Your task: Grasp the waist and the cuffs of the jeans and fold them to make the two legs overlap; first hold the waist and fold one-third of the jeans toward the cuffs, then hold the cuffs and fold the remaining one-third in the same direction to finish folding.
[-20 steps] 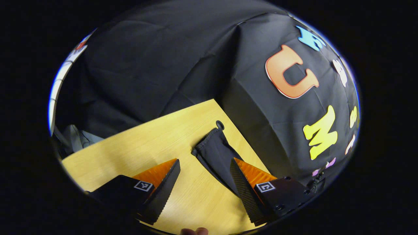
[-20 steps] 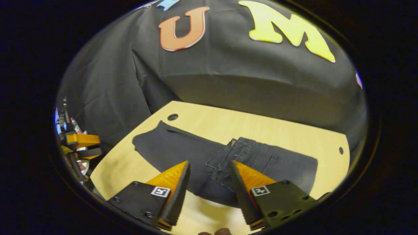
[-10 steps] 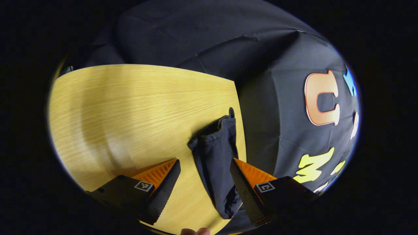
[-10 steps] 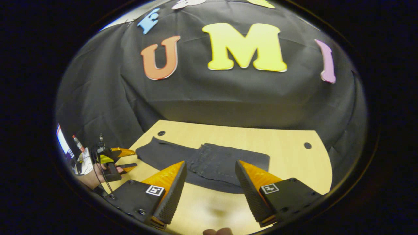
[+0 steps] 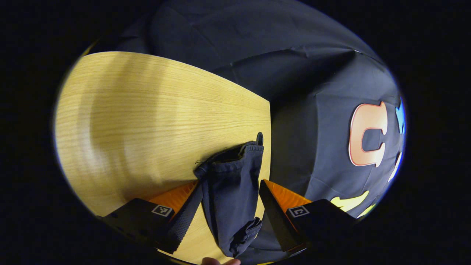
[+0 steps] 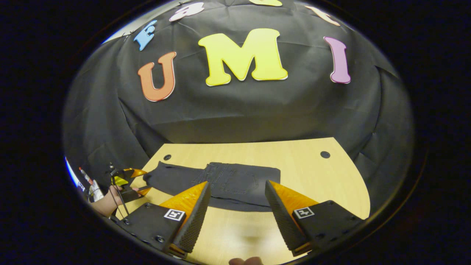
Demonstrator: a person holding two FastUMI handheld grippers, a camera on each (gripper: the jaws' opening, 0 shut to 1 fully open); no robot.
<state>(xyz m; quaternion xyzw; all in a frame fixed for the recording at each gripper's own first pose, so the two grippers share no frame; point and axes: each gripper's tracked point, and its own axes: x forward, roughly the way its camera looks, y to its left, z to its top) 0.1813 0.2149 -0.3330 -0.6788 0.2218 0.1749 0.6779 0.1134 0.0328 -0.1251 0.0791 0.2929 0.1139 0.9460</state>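
Note:
Dark jeans (image 6: 228, 182) lie flat on the wooden table (image 6: 301, 173), the waist part folded over the legs. In the left gripper view, the cuff end (image 5: 235, 162) reaches toward the table's edge, and the leg (image 5: 230, 198) runs between the fingers of my left gripper (image 5: 230, 206). Its jaws are spread, open, on either side of the cloth. My right gripper (image 6: 235, 209) hangs open above the table's near side, short of the jeans and holding nothing. The right gripper view also has the left gripper (image 6: 128, 181) at the cuff end, held by a hand (image 6: 105, 204).
A round cable hole (image 5: 259, 138) sits just past the cuff by the table's edge. Two more holes (image 6: 167, 157) (image 6: 324, 154) mark the far corners. Bare wood (image 5: 147, 117) spreads left of the cuff. Black cloth walls close in behind the table.
The left gripper has moved in over the cuff end, so the leg now lies between its fingers. The right gripper has drawn back from the folded waist. Both stay open.

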